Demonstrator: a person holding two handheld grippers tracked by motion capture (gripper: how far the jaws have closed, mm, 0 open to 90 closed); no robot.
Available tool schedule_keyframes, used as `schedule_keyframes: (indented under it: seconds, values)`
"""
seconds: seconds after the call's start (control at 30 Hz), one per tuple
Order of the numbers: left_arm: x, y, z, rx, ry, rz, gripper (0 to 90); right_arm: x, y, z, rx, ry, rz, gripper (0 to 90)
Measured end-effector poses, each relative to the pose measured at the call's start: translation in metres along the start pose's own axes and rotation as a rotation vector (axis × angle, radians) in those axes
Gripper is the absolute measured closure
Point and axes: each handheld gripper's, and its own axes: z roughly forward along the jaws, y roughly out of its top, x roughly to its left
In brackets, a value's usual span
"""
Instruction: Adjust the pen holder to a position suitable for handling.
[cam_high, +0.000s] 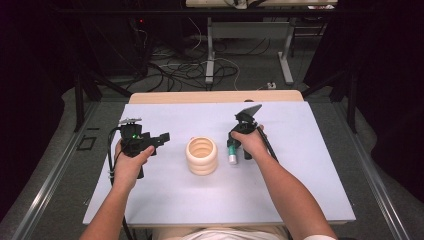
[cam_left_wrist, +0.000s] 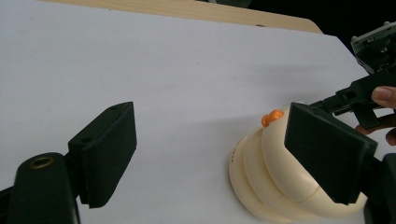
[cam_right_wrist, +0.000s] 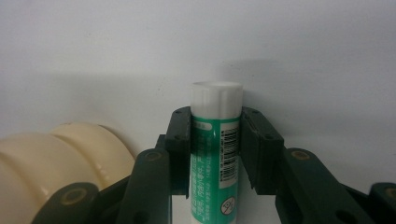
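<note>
A cream ribbed holder stands at the middle of the white table; something orange shows at its mouth. My right gripper is just right of the holder, shut on a green tube with a white cap. Its jaws clamp the tube's printed body, with the cap sticking out past the fingertips above the table, and the holder sits to their left. My left gripper hovers left of the holder, open and holding nothing. Its right pad overlaps the holder.
The white table top has a wooden strip along its far edge. Beyond it are a floor with cables and metal table legs. The person's forearms come in from the near edge.
</note>
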Motion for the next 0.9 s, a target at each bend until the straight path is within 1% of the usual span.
schedule_keyframes:
  seconds: [0.03, 0.07, 0.1, 0.13, 0.17, 0.23, 0.27, 0.3, 0.37, 0.43, 0.47, 0.5, 0.53, 0.57, 0.6, 0.67, 0.7, 0.73, 0.77, 0.87, 0.9]
  values:
    - [0.0, 0.0, 0.0, -0.004, 0.004, 0.004, 17.2, 0.0, 0.0, 0.0, 0.002, 0.0, -0.003, 65.9]
    - [0.0, 0.0, 0.0, 0.004, 0.0, 0.006, 17.3, 0.0, 0.0, -0.001, 0.005, 0.001, -0.014, 65.9]
    - [-0.001, 0.0, 0.0, 0.004, -0.003, 0.005, 17.3, 0.001, -0.001, -0.002, 0.006, -0.001, -0.013, 65.9]
    - [-0.001, 0.0, 0.0, 0.002, -0.003, 0.007, 17.4, 0.001, -0.001, -0.003, 0.007, 0.001, -0.029, 66.0]
    - [-0.001, 0.0, 0.0, 0.001, -0.004, 0.007, 17.4, 0.002, -0.001, -0.004, 0.012, 0.002, -0.023, 66.0]
    - [-0.001, 0.0, -0.001, 0.0, -0.005, 0.007, 17.4, 0.002, -0.002, -0.007, 0.019, -0.002, -0.045, 66.0]
    - [-0.002, 0.0, -0.001, -0.002, -0.006, 0.006, 17.4, 0.003, -0.002, -0.008, 0.02, -0.002, -0.042, 66.0]
    - [-0.002, 0.0, 0.0, -0.012, -0.001, 0.005, 17.4, 0.003, -0.002, -0.009, 0.019, 0.003, -0.058, 66.0]
    - [-0.002, 0.001, -0.001, -0.002, -0.007, 0.013, 17.4, 0.005, -0.003, -0.011, 0.024, 0.0, -0.065, 66.0]
    - [-0.004, 0.001, -0.002, -0.004, -0.006, 0.017, 17.4, 0.006, -0.003, -0.013, 0.025, 0.001, -0.076, 66.0]
    - [-0.004, 0.001, -0.002, -0.01, -0.009, 0.021, 17.4, 0.006, -0.003, -0.014, 0.023, 0.006, -0.091, 66.0]
    - [-0.005, 0.001, -0.002, -0.005, -0.01, 0.023, 17.4, 0.007, -0.003, -0.016, 0.026, 0.008, -0.092, 66.0]
    - [-0.006, 0.001, -0.002, -0.015, -0.009, 0.022, 17.4, 0.009, -0.003, -0.017, 0.025, 0.008, -0.092, 66.0]
    - [-0.007, 0.001, -0.003, -0.007, -0.011, 0.029, 17.4, 0.009, -0.004, -0.019, 0.032, 0.003, -0.116, 66.0]
    - [-0.008, 0.001, -0.002, -0.02, -0.009, 0.035, 17.4, 0.011, -0.004, -0.021, 0.036, -0.002, -0.124, 66.0]
    - [-0.01, 0.001, -0.003, -0.021, -0.007, 0.05, 17.4, 0.013, -0.005, -0.025, 0.037, 0.0, -0.142, 66.0]
    - [-0.011, 0.001, -0.004, -0.021, -0.01, 0.058, 17.4, 0.016, -0.006, -0.026, 0.031, 0.005, -0.135, 66.0]
    - [-0.012, 0.001, -0.004, -0.017, -0.01, 0.068, 17.4, 0.016, -0.007, -0.028, 0.032, -0.001, -0.16, 66.0]
    - [-0.013, 0.001, -0.004, -0.031, 0.001, 0.08, 17.4, 0.019, -0.007, -0.031, 0.036, -0.006, -0.156, 66.0]
    - [-0.018, 0.001, -0.005, -0.044, 0.001, 0.102, 17.4, 0.025, -0.008, -0.037, 0.033, -0.002, -0.184, 66.0]
    - [-0.019, 0.001, -0.005, -0.05, 0.005, 0.111, 17.4, 0.027, -0.009, -0.04, 0.037, -0.011, -0.184, 66.0]
